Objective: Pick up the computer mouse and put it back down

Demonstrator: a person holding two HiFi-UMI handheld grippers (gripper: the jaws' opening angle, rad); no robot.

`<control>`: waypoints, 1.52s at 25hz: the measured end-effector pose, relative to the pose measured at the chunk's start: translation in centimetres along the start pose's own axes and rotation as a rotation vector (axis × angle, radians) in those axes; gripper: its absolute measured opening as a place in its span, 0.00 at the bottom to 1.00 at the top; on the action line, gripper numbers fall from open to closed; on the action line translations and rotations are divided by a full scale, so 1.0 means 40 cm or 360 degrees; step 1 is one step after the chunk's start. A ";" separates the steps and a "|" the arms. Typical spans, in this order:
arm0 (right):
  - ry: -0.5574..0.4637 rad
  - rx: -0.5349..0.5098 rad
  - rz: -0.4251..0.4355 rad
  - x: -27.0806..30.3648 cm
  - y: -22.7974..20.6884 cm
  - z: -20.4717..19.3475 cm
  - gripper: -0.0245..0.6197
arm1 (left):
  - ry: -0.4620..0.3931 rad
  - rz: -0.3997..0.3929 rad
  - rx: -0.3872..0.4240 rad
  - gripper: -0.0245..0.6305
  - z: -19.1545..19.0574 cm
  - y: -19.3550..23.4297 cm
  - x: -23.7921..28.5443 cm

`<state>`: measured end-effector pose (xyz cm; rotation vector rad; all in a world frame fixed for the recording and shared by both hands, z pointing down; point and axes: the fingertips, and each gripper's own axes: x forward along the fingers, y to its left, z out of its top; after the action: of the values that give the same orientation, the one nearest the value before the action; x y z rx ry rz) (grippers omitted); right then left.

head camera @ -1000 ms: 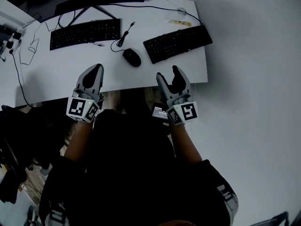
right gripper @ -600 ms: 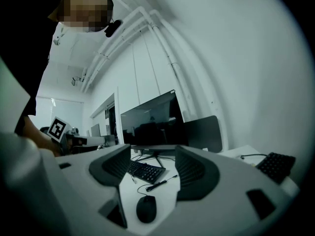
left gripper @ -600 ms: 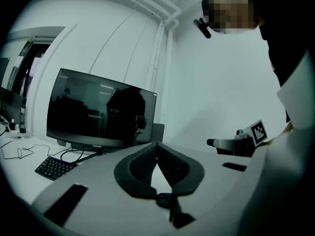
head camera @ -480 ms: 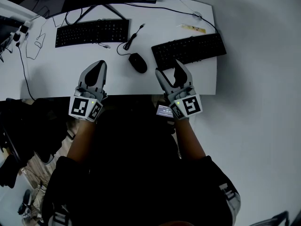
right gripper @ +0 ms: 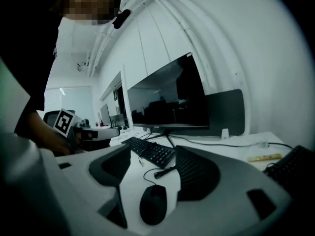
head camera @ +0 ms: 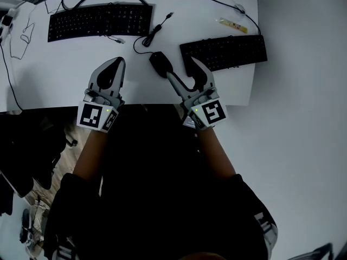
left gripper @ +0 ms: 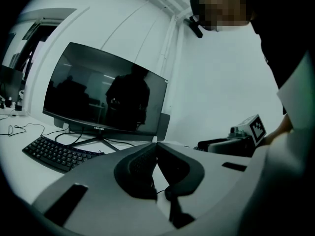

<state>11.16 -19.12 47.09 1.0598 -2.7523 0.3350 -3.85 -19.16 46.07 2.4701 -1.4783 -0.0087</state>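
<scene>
The black wired computer mouse (head camera: 160,63) lies on the white desk (head camera: 54,75) between two keyboards. My right gripper (head camera: 183,69) is open just right of it, its left finger beside the mouse's near end. In the right gripper view the mouse (right gripper: 153,204) sits low between the spread jaws of the right gripper (right gripper: 153,151), and the pads do not touch it. My left gripper (head camera: 116,64) hovers over the desk's near edge to the mouse's left, shut and empty. Its tips meet in the left gripper view (left gripper: 156,144).
One black keyboard (head camera: 100,19) lies at the back left, another (head camera: 223,52) right of the mouse. The mouse cable's plug (head camera: 157,28) trails behind it. A yellow strip (head camera: 234,26) lies at the back right. A dark monitor (left gripper: 106,95) stands at the desk's rear.
Both grippers have moved forward over the desk's near edge. The right one has swung left toward the mouse, which now lies by its left finger. Its jaws stay spread.
</scene>
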 end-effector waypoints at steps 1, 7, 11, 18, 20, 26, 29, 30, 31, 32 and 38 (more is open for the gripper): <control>0.0042 0.0003 0.0018 0.018 0.008 -0.016 0.48 | 0.0007 -0.0006 -0.0012 0.03 -0.012 0.009 0.004; 0.0268 0.0009 0.0069 0.089 0.034 -0.119 0.48 | 0.0083 -0.0046 -0.0092 0.03 -0.094 0.038 0.016; 0.0405 0.0019 0.0029 0.129 0.019 -0.192 0.48 | 0.0134 -0.0149 -0.0063 0.03 -0.131 0.024 0.031; 0.0604 -0.0024 0.0002 0.160 0.012 -0.288 0.50 | 0.0181 -0.0230 -0.0117 0.03 -0.166 0.019 0.046; 0.0654 -0.0020 -0.0020 0.161 0.007 -0.307 0.52 | 0.0197 -0.0235 -0.0116 0.03 -0.174 0.026 0.049; 0.0766 -0.0058 -0.0044 0.168 0.008 -0.360 0.55 | 0.0208 -0.0239 -0.0098 0.03 -0.195 0.042 0.053; 0.0828 -0.0035 -0.0058 0.166 0.006 -0.387 0.55 | 0.0208 -0.0244 -0.0095 0.03 -0.198 0.043 0.056; 0.0846 -0.0027 -0.0059 0.166 0.005 -0.394 0.55 | 0.0208 -0.0244 -0.0094 0.03 -0.199 0.043 0.057; 0.0858 -0.0022 -0.0060 0.167 0.005 -0.399 0.55 | 0.0208 -0.0245 -0.0094 0.03 -0.199 0.043 0.057; 0.0867 -0.0022 -0.0064 0.168 0.004 -0.403 0.55 | 0.0209 -0.0246 -0.0094 0.03 -0.199 0.043 0.057; 0.0899 -0.0091 -0.0135 0.169 -0.005 -0.409 0.55 | 0.0215 -0.0242 -0.0090 0.03 -0.204 0.046 0.059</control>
<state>7.66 -19.19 64.42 0.8944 -2.1964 0.4582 -3.18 -20.24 54.67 2.4784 -1.2170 0.0840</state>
